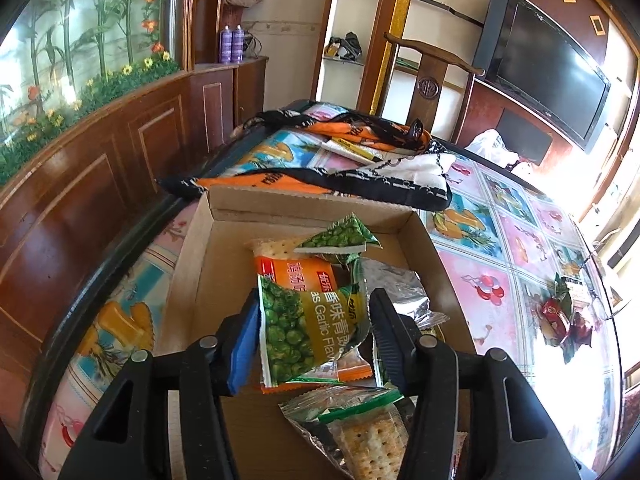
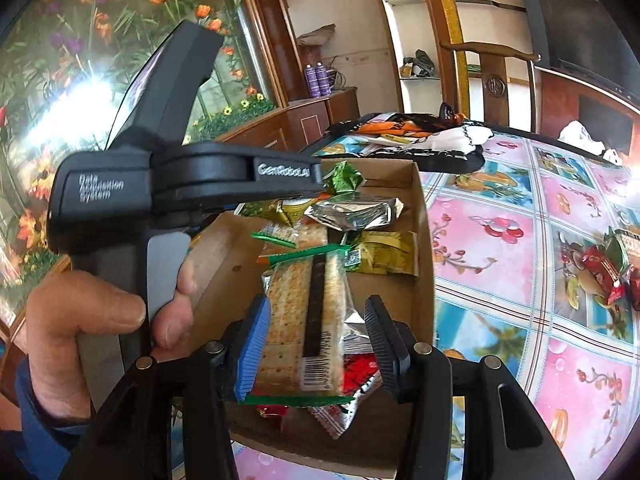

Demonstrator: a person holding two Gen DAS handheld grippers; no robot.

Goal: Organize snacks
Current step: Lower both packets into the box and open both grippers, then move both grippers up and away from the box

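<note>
On the fruit-print table (image 1: pixel 500 248) stands an open cardboard box (image 1: pixel 304 204), and both claws hang over it, tilted down.

Between the fingers of the left claw (image 1: pixel 316 296) is a green pea packet (image 1: pixel 308 328), printed face towards the camera. Its edges lie right at the blue pad and the black one; I cannot tell whether they press on it. Behind it in the box lie an orange packet (image 1: pixel 296 276), a second pea packet (image 1: pixel 340 236) on a cracker pack near the far wall, and a silver pouch (image 1: pixel 392 280) to the right. Nearest the camera lies a clear cracker pack (image 1: pixel 368 444) with a green seal.

Over the box's near end, the right claw (image 2: pixel 317 300) grips another pack of crackers (image 2: pixel 304 312), seam and barcode upward: the blue pad sits against one long edge, the black pad against the crumpled foil of the other. Under it lies a red packet (image 2: pixel 360 368). A hand (image 2: pixel 80 320) holds the left claw's grip at the left of this view.

Outside the box, red-wrapped snacks (image 2: pixel 600 268) lie on the table, well apart to the right. A black-and-orange cloth (image 1: pixel 340 176) lies just behind the box.
</note>
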